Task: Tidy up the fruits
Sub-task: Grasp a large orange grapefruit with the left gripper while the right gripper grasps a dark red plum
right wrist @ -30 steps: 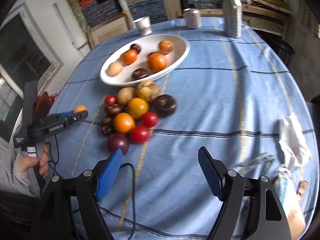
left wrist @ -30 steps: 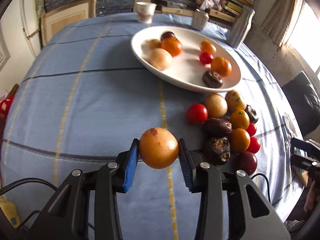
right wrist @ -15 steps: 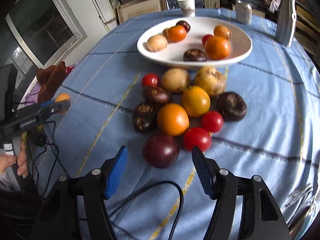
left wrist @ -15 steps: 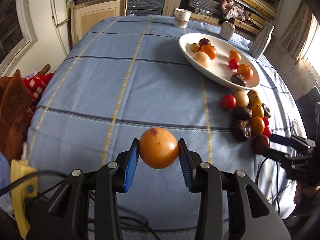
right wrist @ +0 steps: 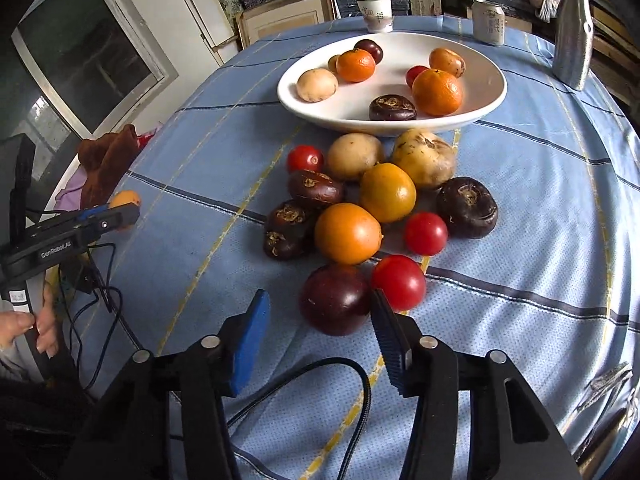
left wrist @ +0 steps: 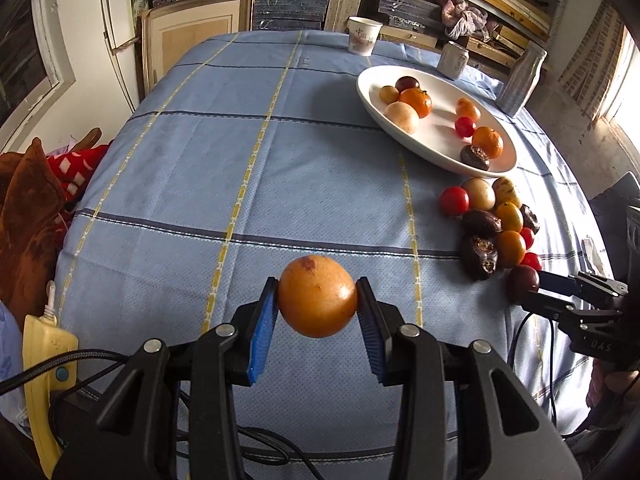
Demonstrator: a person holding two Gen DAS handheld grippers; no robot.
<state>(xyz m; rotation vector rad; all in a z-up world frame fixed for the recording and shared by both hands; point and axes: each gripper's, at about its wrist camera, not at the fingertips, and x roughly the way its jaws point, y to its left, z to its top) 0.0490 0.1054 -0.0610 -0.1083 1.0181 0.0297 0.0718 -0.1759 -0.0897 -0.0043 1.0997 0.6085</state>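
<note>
My left gripper (left wrist: 317, 312) is shut on a round orange fruit (left wrist: 317, 302), held above the blue cloth near the table's front edge. The right wrist view shows the same gripper (right wrist: 80, 226) and fruit (right wrist: 126, 199) at far left. My right gripper (right wrist: 320, 308) is closing its jaws around a dark purple plum (right wrist: 335, 299) at the near end of the fruit pile (right wrist: 386, 192). The right pad is at the plum's side and the left pad stands a gap away. A white bowl (right wrist: 494, 92) behind the pile holds several fruits.
A paper cup (right wrist: 375, 8), a can (right wrist: 488, 20) and a metal bottle (right wrist: 572, 40) stand at the table's far edge. A black cable (right wrist: 352, 376) lies under the right gripper. Brown cloth (left wrist: 28, 216) sits off the left edge, and crumpled wrappers (right wrist: 610, 380) lie on the right.
The right gripper came down to the pile and its jaws narrowed around the dark plum. The left gripper drew back from the pile with the orange fruit, then held still.
</note>
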